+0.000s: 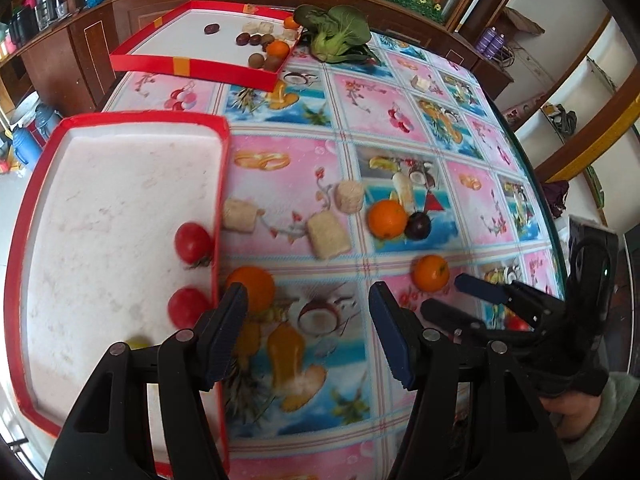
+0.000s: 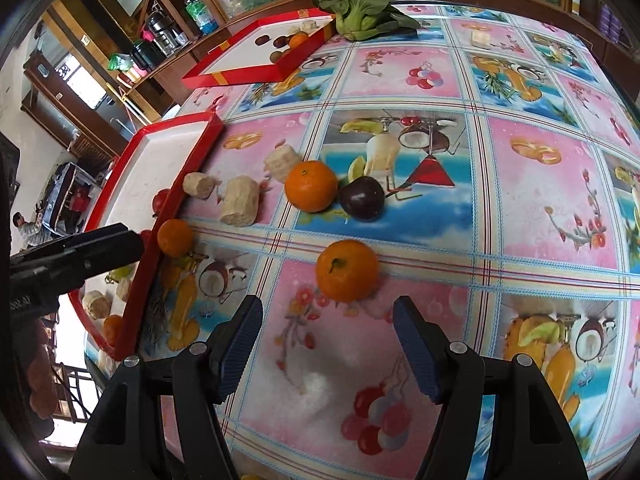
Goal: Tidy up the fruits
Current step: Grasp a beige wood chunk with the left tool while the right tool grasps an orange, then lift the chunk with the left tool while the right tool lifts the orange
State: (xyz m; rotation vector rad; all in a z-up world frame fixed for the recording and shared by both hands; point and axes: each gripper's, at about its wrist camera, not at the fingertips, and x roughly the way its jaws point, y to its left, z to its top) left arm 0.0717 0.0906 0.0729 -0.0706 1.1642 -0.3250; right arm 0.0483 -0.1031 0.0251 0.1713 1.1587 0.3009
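Observation:
My left gripper point(image 1: 308, 302) hangs open over the patterned tablecloth with nothing between its fingers. A small orange point(image 1: 252, 288) lies just past its left finger, against the rim of the near red tray point(image 1: 222, 184), which holds two tomatoes point(image 1: 193, 242). My right gripper point(image 2: 328, 314) is also open and holds nothing, with another orange point(image 2: 347, 270) just ahead of its fingertips. In the left wrist view, that same orange point(image 1: 431, 273) lies just beyond the right gripper point(image 1: 460, 298). Farther on, a third orange point(image 2: 311, 186) touches a dark purple fruit point(image 2: 363, 198).
Three beige corn-like chunks point(image 2: 240, 200) lie beside the near tray's wall point(image 2: 180, 184). A second red tray point(image 1: 192, 66) with several fruits stands at the far edge, next to a leafy green vegetable point(image 1: 340, 32). A finger point(image 2: 120, 236) of the left gripper shows at the left.

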